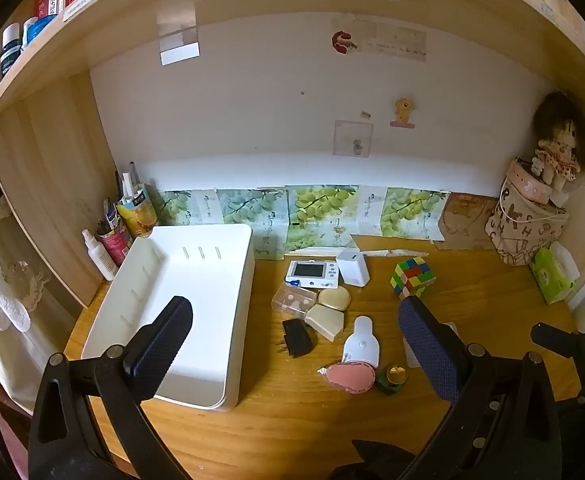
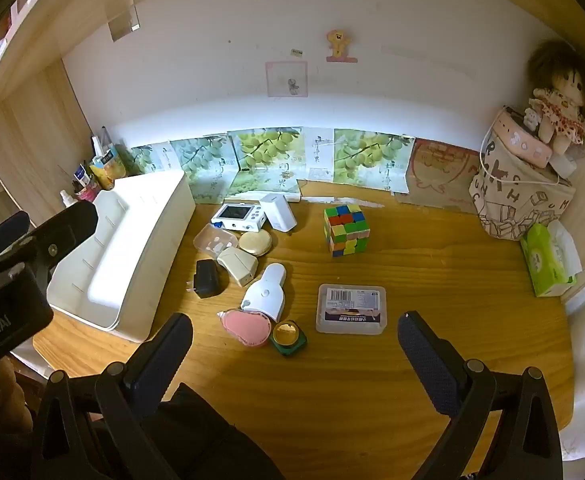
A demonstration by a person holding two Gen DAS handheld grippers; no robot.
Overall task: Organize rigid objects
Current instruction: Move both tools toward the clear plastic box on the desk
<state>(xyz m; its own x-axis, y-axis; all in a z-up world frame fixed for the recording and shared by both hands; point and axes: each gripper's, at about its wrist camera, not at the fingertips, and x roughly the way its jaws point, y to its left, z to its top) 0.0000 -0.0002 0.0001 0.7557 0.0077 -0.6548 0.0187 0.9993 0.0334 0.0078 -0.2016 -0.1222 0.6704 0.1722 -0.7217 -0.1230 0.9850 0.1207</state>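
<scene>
A white organizer tray (image 1: 228,280) (image 2: 164,216) stands empty at the desk's left. To its right lie a small white camera (image 1: 312,274) (image 2: 238,216), a white box (image 1: 352,266) (image 2: 278,212), a Rubik's cube (image 1: 412,276) (image 2: 346,230), a clear case (image 1: 294,300), a gold compact (image 1: 334,299) (image 2: 255,243), a beige box (image 1: 325,321) (image 2: 238,265), a black charger (image 1: 297,337) (image 2: 207,278), a white bottle-shaped device (image 1: 361,344) (image 2: 266,294), a pink pouch (image 1: 350,378) (image 2: 246,326), a green jar (image 1: 392,378) (image 2: 288,336) and a labelled plastic box (image 2: 350,308). My left gripper (image 1: 292,340) and right gripper (image 2: 294,344) hover open and empty.
Pens, cups and a spray bottle (image 1: 100,256) crowd the back left corner. A fabric bag (image 2: 520,196) with a doll (image 2: 560,100) and a green tissue pack (image 2: 548,260) stand at the right. Shelves and a wall enclose the desk.
</scene>
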